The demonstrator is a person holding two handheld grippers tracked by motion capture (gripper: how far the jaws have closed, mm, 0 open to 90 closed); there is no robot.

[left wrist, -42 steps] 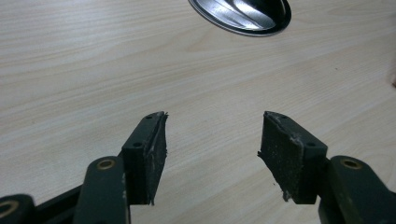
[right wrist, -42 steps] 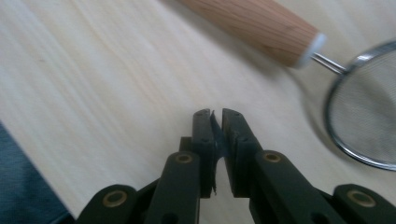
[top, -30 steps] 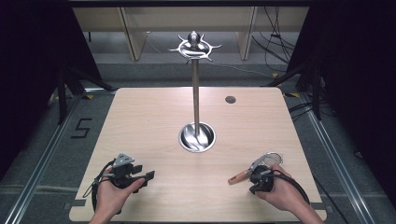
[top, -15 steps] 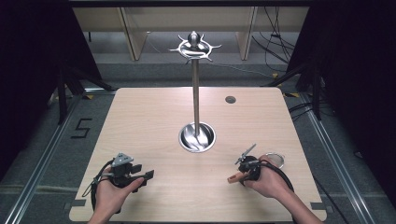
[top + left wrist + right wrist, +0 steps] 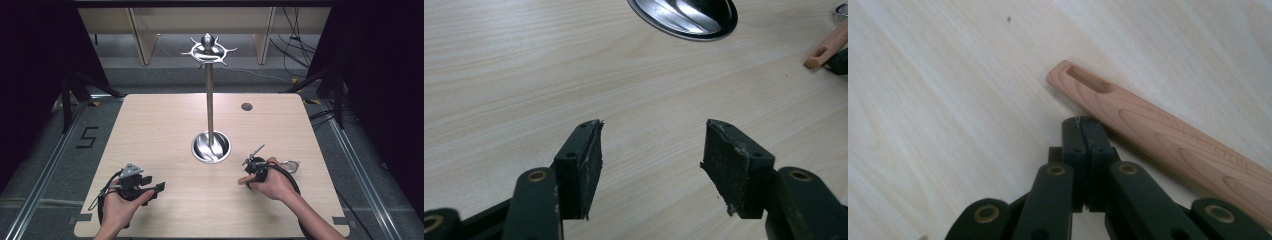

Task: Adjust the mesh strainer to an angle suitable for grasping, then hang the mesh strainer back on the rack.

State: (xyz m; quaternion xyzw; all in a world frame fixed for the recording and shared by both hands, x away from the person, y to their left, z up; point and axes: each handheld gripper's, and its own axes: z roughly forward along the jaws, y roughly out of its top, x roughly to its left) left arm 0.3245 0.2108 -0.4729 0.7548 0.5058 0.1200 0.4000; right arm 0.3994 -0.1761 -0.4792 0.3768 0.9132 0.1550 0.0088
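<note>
A: Left gripper [image 5: 159, 187]?
B: Jaws wide apart, nothing between. Bare wooden table [image 5: 524, 75] under the pads [image 5: 734, 165]. Held low, near front-left table edge.
A: Right gripper [image 5: 1082, 125]?
B: Jaws pressed flat together, empty. Tips just beside the wooden handle [image 5: 1168, 140], to its left in right gripper view; touching or not, can't tell.
A: Handle pos.?
B: Lying flat on table, front-right area, in front of the steel stand base [image 5: 211, 147]. Slotted hole at free end, pointing away from right hand [image 5: 272, 182]. Metal head [image 5: 291, 165] of utensil at other end, right of the hand in high view.
A: Stand?
B: Upright at table ctr, hook ring [image 5: 208, 50] on top, hooks bare. Also seen top edge of left gripper view, w/ handle tip at far right.
</note>
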